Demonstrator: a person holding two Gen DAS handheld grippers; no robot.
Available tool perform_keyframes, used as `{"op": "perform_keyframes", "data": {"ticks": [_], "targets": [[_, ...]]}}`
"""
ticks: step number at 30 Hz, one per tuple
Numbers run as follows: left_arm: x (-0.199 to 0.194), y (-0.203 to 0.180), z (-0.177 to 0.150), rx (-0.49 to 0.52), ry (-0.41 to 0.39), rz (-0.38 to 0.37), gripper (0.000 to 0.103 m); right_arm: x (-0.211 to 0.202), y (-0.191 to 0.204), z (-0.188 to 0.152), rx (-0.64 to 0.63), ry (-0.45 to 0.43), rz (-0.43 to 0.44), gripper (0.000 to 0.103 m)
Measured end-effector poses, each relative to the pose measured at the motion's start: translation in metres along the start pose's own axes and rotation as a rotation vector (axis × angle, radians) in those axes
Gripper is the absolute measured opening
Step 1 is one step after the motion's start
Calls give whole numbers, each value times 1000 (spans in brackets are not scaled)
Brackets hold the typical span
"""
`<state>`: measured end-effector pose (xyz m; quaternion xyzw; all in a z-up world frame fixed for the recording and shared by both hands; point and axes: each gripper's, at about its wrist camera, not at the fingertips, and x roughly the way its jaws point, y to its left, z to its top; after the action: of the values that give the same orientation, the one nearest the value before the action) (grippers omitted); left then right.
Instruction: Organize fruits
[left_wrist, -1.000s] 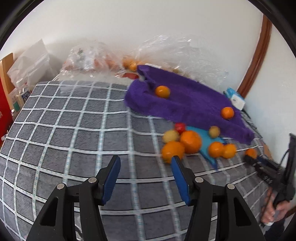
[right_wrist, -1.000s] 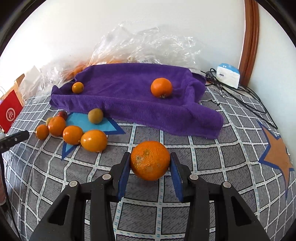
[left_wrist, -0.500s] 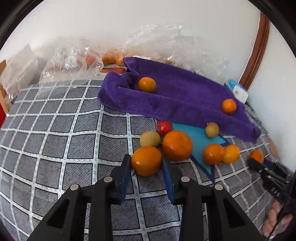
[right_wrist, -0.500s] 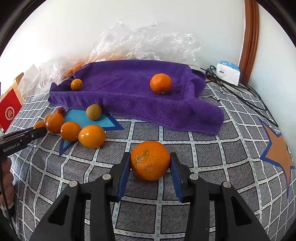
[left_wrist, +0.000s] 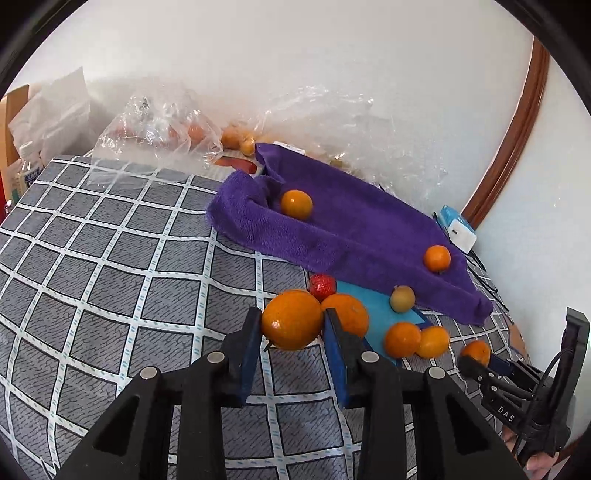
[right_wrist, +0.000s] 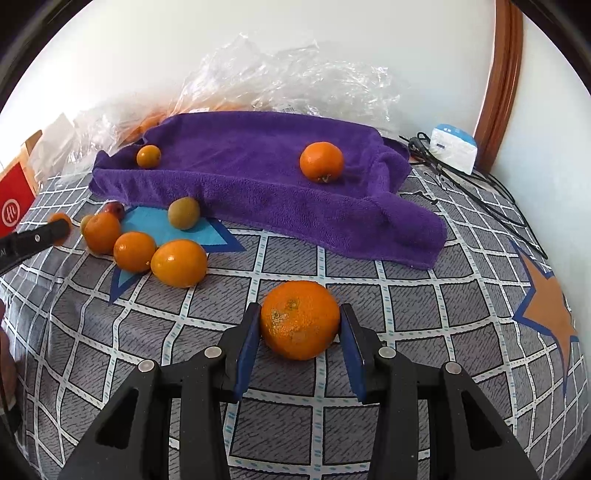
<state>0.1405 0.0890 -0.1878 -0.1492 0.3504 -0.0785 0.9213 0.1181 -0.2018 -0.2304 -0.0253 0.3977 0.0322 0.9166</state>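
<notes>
I am gripping a smooth round orange (left_wrist: 291, 319) in my left tongs (left_wrist: 291, 332) above the grey checked cloth (left_wrist: 110, 277), and my right tongs (right_wrist: 300, 332) are clamping a rough-skinned round mandarin (right_wrist: 300, 319) before the purple terry towel (right_wrist: 258, 166) carrying 2 oranges.

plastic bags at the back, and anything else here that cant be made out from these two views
- Clear plastic bags: left wrist view, crinkled glare hides their fruit; kind and count unclear.
- Small yellowish fruit: right wrist view, mostly hidden behind an orange.
- Red box: right wrist view, cut off by the edge.
- Right gripper: its pads' contact with the mottled orange is not clear.
</notes>
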Motion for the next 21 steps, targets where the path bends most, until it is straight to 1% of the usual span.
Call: {"op": "perform_keyframes", "data": {"ticks": [6, 11, 15, 21], "targets": [[-1, -8, 0, 44, -5, -34, 32, -4, -4, -1, 13, -19, 16, 41], [-5, -7, 0, 35, -25, -17, 32, -3, -2, -1, -4, -11, 26, 41], [-4, -8, 1, 39, -22, -14, 32, -4, 1, -1, -22, -13, 33, 41], [-4, -6, 1, 30, -24, -16, 32, -6, -4, -1, 6, -26, 37, 41]]}}
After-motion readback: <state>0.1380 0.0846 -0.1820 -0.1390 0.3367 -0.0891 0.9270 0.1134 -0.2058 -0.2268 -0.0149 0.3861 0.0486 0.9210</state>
